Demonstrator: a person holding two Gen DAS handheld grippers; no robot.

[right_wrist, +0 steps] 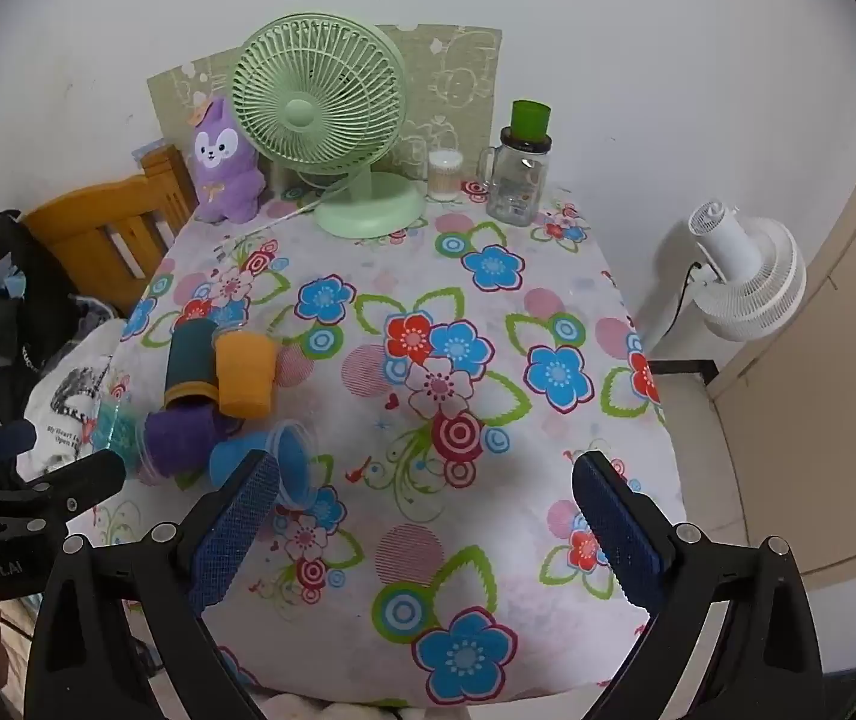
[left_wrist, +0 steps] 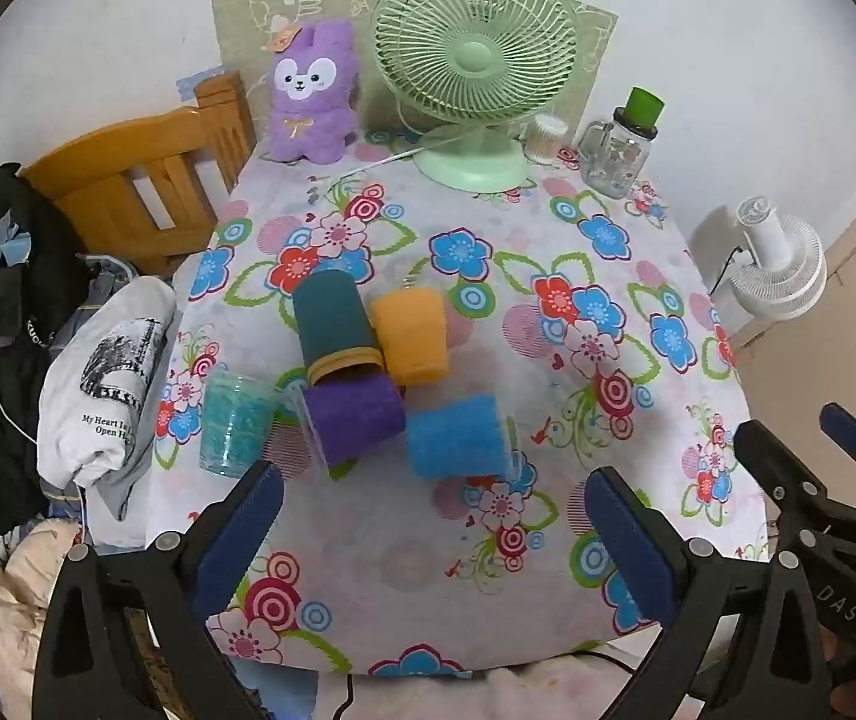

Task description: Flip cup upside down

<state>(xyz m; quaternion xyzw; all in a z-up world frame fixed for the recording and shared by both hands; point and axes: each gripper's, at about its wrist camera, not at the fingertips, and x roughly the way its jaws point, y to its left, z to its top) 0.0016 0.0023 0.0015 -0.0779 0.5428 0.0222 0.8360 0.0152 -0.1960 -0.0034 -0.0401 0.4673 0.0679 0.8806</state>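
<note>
Several cups cluster on the floral tablecloth. In the left wrist view a dark teal cup (left_wrist: 332, 318), an orange cup (left_wrist: 411, 336), a purple cup (left_wrist: 353, 417) and a blue cup (left_wrist: 457, 435) lie on their sides, and a clear turquoise cup (left_wrist: 234, 423) stands upright at the left. My left gripper (left_wrist: 433, 531) is open and empty, just in front of the purple and blue cups. My right gripper (right_wrist: 428, 531) is open and empty above the table's front; the blue cup (right_wrist: 284, 462) lies by its left finger, with the orange cup (right_wrist: 246, 375) behind.
A green desk fan (left_wrist: 475, 72), a purple plush rabbit (left_wrist: 311, 102), a glass jar with a green lid (left_wrist: 622, 144) and a small cotton-swab container (left_wrist: 544, 138) stand at the table's back. A wooden chair (left_wrist: 146, 180) and piled clothes (left_wrist: 98, 372) are left; a white fan (right_wrist: 745, 273) is right.
</note>
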